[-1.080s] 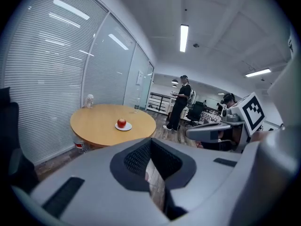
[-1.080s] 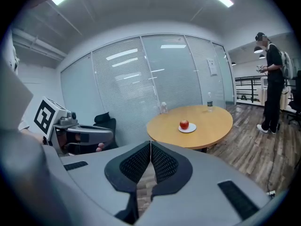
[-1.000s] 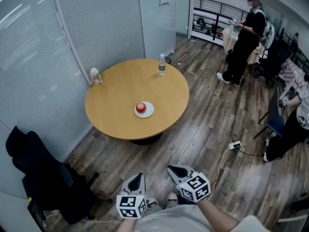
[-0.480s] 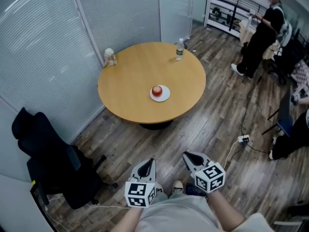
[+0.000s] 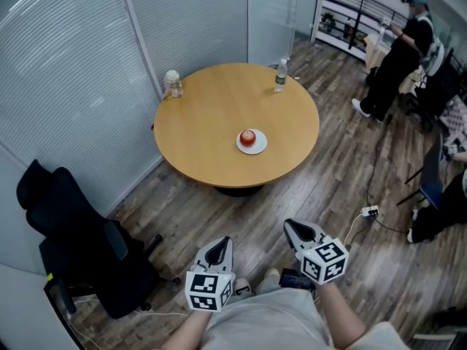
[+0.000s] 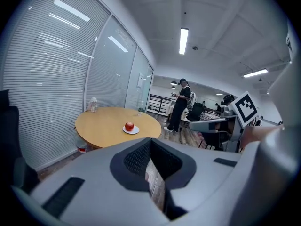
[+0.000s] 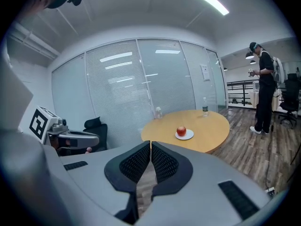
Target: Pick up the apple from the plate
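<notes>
Apple (image 5: pixel 248 137): sits on the white plate (image 5: pixel 260 146), a little right of the round tabletop's (image 5: pixel 204 122) middle; nothing touches it.
Left claw (image 5: pixel 221 243): you hold it low at your body, well apart from the tabletop; jaws pressed together, nothing between them.
Right claw (image 5: pixel 292 227): just beside the left one, likewise closed and empty, pointing toward the apple.
Stage: by my reading, the approach; your reach has not begun and the whole pick is left to do.
Hazard, closed jaws: arrive with them together and the tips will push the apple rather than straddle it; spread them before you reach the plate.
Hazard, rolling: the apple is round and smooth, and the plate looks light; an off-centre pinch could squirt the fruit toward the tabletop's edge or drag the plate along.
Hazard, surroundings: a black chair (image 5: pixel 80 254) stands near left and a cable with power strip (image 5: pixel 371 211) lies near right; either could catch your foot. The bottle (image 5: pixel 280 75) and small jar (image 5: pixel 173 83) at the far edge lie well apart from your path.
</notes>
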